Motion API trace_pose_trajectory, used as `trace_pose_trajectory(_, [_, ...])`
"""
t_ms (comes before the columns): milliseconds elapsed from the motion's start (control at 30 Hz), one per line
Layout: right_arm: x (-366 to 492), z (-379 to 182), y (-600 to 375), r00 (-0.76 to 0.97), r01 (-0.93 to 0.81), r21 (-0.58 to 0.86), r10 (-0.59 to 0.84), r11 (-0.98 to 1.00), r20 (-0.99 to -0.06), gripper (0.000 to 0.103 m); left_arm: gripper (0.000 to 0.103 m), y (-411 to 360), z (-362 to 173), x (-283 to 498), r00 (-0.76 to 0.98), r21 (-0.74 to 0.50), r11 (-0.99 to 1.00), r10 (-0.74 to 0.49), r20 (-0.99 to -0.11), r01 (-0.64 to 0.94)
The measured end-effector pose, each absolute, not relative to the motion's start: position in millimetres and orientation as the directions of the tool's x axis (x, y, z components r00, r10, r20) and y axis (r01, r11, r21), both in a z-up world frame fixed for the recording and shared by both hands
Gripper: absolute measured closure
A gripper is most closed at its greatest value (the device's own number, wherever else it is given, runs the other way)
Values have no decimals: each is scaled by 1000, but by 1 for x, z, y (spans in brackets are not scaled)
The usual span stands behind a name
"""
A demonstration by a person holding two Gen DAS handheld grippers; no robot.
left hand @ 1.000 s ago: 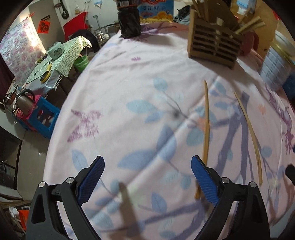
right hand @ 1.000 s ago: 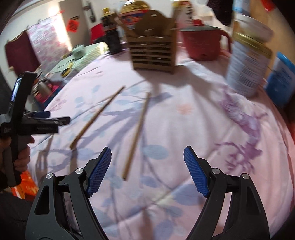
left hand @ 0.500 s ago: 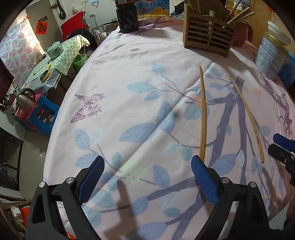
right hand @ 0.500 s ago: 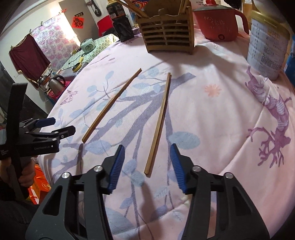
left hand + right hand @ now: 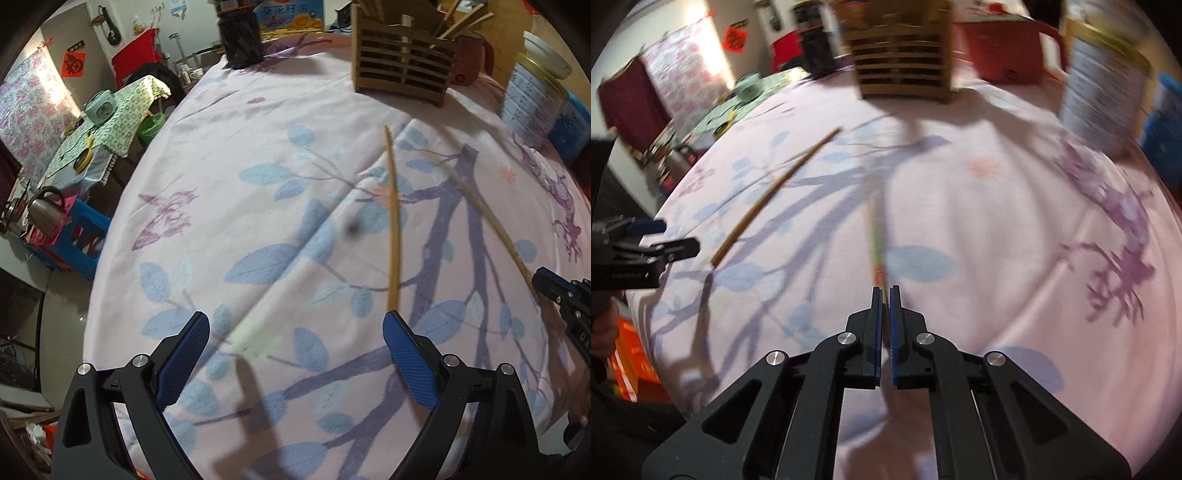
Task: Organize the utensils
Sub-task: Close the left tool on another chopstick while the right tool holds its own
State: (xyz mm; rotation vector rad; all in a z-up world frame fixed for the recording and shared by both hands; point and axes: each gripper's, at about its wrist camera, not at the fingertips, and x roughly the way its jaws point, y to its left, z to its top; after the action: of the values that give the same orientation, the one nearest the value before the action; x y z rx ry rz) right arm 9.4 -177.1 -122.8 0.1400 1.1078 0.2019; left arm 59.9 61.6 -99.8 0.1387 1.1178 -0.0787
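Observation:
Two wooden chopsticks are on the pink flowered tablecloth. The left chopstick (image 5: 393, 225) (image 5: 775, 188) lies flat, its near end just ahead of my left gripper's right finger. My left gripper (image 5: 295, 343) is open and empty above the cloth. My right gripper (image 5: 885, 295) is shut on the near end of the right chopstick (image 5: 877, 236) (image 5: 487, 218), which points away toward the slatted wooden utensil holder (image 5: 905, 66) (image 5: 400, 70) at the table's far side. The holder has several sticks standing in it.
A black jar (image 5: 240, 40) stands at the far left of the table. A red pot (image 5: 1008, 51) and a tall tin can (image 5: 1104, 88) (image 5: 535, 99) stand at the far right, with a blue box (image 5: 572, 129) beside them. The table's left edge (image 5: 122, 221) drops to the floor.
My right gripper has closed from wide open onto the near end of the right chopstick. The left gripper has stayed open, shifting only slightly over the cloth.

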Motion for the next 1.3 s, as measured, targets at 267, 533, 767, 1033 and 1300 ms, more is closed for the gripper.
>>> trace_pose_trajectory(267, [5, -120, -192, 423, -96, 306, 318, 947, -849, 92, 19, 42, -100, 62, 438, 19, 980, -72, -896, 199])
trace_pose_trajectory(533, [-4, -127, -193, 423, -132, 272, 303, 953, -854, 80, 22, 35, -107, 57, 423, -6, 976, -99, -901, 217])
trace_pose_trajectory(767, [-12, -126, -178, 425, -203, 229, 297, 952, -855, 96, 37, 31, -115, 56, 402, -42, 975, -129, -906, 219])
trace_pose_trajectory(1033, [-11, -126, -181, 420, -189, 252, 310, 949, -853, 95, 61, 27, -114, 53, 457, -21, 971, -130, -880, 236])
trace_pose_trajectory(1300, [-13, -127, -180, 430, -187, 248, 306, 951, -849, 95, 94, 22, -116, 39, 517, 50, 963, -99, -850, 267])
